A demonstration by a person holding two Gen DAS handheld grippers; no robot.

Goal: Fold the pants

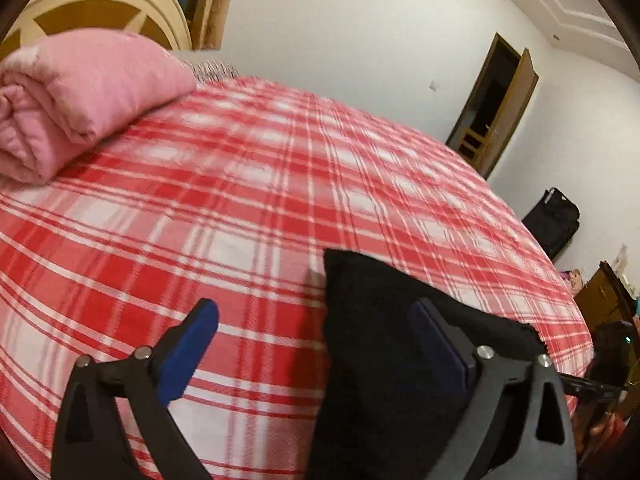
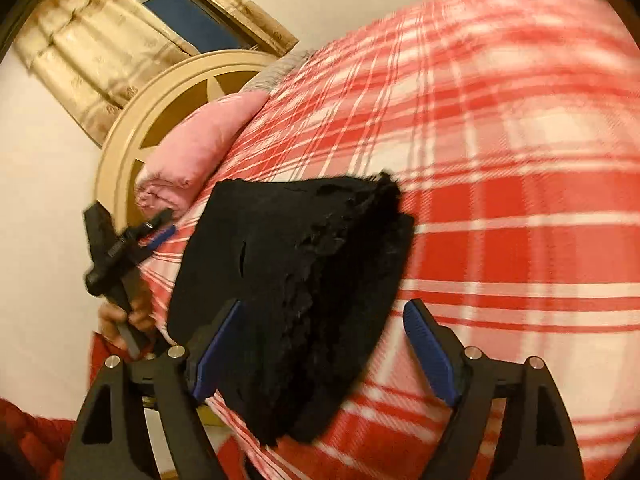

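Note:
The black pants [image 2: 288,280] lie folded into a compact stack on the red and white plaid bedspread [image 2: 500,160]. My right gripper [image 2: 324,348] is open just above the stack, fingers spread to either side of it. In the left wrist view my left gripper [image 1: 316,344] is open, with the pants [image 1: 380,360] lying between the fingers toward the right one, whose blue pad [image 1: 436,344] is over the cloth. The left gripper [image 2: 120,240] also shows at the left of the right wrist view, held in a hand.
A folded pink quilt [image 1: 80,96] lies at the head of the bed by a round beige headboard [image 1: 100,4]. A dark suitcase [image 1: 556,224] and an open wooden door [image 1: 496,108] stand by the far wall. A curtained window [image 2: 160,12] is behind the headboard.

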